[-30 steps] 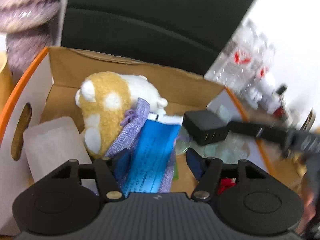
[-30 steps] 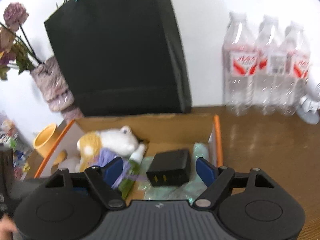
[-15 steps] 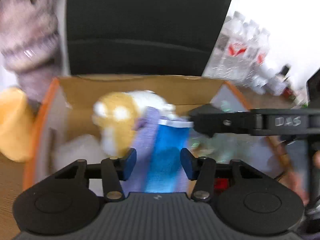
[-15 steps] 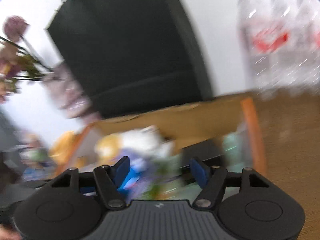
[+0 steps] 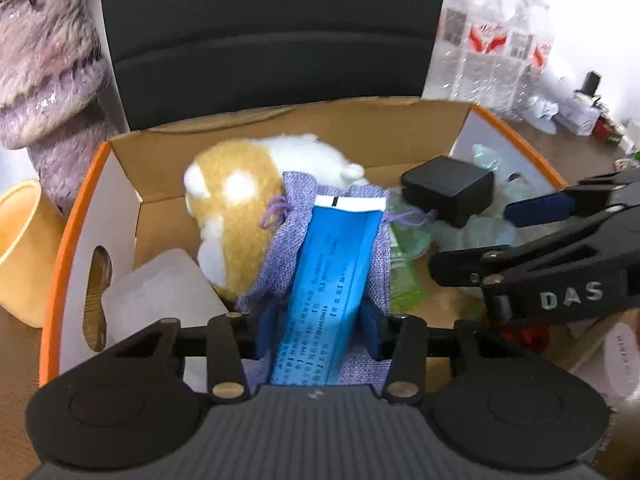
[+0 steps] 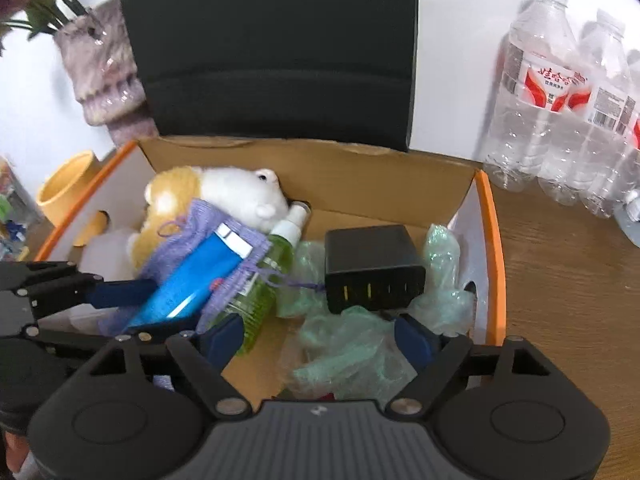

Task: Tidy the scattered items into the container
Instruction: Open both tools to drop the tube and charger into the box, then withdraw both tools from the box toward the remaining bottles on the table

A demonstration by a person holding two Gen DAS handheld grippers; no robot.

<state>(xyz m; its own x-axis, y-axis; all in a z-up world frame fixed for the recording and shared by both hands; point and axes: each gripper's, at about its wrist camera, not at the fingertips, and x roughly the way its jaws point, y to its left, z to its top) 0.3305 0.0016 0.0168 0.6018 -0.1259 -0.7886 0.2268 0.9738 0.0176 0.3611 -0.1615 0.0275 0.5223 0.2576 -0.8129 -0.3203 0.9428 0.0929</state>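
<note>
An orange-rimmed cardboard box holds a tan and white plush toy, a purple drawstring pouch, a blue tube, a green spray bottle, a black charger block, crumpled green plastic and a translucent white block. My left gripper is shut on the blue tube, low over the pouch. My right gripper is open and empty over the green plastic, just in front of the charger.
A black bag stands behind the box. A furry purple vase and a yellow cup stand at its left. Several water bottles stand at the right on the wooden table.
My left gripper has closed on the blue tube. My right gripper let go of the black charger, which now lies in the box, and has drawn back open.
</note>
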